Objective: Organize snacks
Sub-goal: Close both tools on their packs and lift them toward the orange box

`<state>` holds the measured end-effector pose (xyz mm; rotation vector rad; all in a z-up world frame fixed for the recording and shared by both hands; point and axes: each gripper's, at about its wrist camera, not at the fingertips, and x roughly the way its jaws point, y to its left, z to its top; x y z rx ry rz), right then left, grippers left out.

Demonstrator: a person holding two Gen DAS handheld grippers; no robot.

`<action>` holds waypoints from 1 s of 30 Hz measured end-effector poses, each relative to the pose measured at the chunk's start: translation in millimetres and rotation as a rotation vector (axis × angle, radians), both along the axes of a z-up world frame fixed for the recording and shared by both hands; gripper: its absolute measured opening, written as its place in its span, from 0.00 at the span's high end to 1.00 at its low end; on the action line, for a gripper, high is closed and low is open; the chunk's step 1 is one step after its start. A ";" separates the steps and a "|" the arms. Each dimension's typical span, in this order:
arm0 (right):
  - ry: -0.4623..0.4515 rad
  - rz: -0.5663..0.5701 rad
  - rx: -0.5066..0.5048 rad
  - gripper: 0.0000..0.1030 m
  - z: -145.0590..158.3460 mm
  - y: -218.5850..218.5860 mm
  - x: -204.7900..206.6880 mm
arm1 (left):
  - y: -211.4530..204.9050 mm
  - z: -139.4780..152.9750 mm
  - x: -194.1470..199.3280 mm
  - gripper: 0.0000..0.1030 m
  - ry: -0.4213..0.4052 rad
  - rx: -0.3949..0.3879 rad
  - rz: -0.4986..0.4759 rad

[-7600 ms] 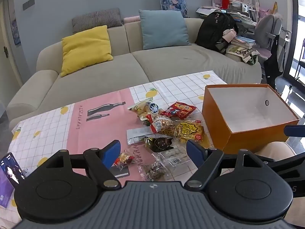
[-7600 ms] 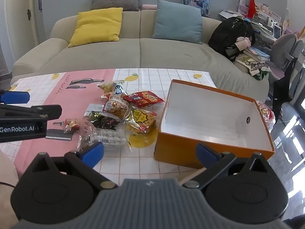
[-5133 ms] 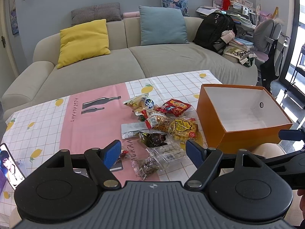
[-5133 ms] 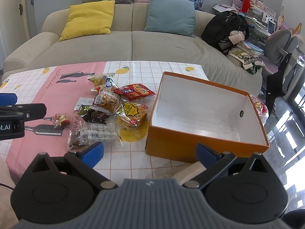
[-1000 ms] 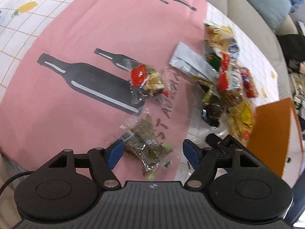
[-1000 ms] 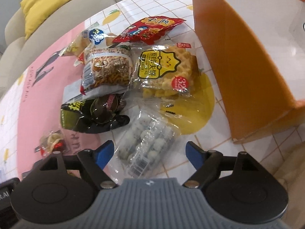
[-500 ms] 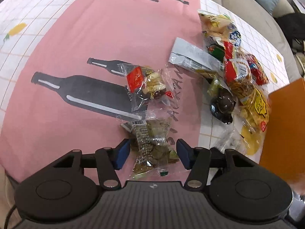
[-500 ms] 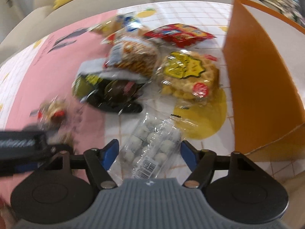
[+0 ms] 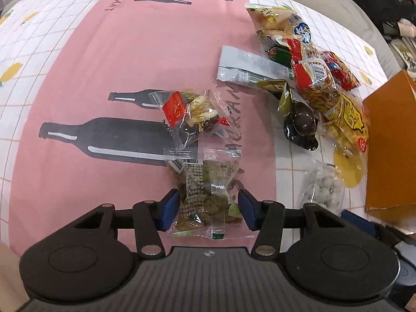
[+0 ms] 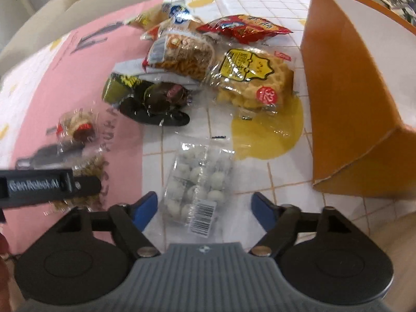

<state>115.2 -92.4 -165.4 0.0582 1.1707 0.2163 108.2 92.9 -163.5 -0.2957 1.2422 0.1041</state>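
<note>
One orange box (image 10: pixel 345 98), nine snack packets (image 10: pixel 249 75) (some overlapping), two grippers (image 9: pixel 209 206).

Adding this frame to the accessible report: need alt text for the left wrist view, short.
Seen from above, the left gripper brackets a clear packet of greenish-brown snacks on a pink tablecloth printed with bottles; its jaws have just been closing, blue pads at the wrapper's sides. More snack packets lie in a pile at right, beside an orange box.
</note>
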 end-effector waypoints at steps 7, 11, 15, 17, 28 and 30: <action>-0.027 0.040 0.010 0.46 2.9 5.6 -8.6 | -6.6 1.6 -3.1 0.47 -0.032 0.038 -0.064; -0.044 0.040 0.024 0.48 11.7 1.1 -11.5 | -6.9 4.1 -6.9 0.53 -0.048 0.048 -0.077; -0.044 0.024 0.085 0.48 20.3 -5.7 -11.5 | -6.3 12.4 -10.7 0.53 -0.071 0.036 -0.074; -0.051 0.026 0.094 0.49 25.1 -7.5 -12.8 | -6.7 17.8 -11.5 0.54 -0.081 0.029 -0.072; -0.141 -0.005 0.182 0.50 64.6 -27.8 -17.4 | -17.1 56.9 -23.4 0.54 -0.153 0.008 -0.080; -0.170 -0.006 0.191 0.50 76.3 -32.6 -18.2 | -21.9 66.3 -24.3 0.54 -0.169 0.014 -0.091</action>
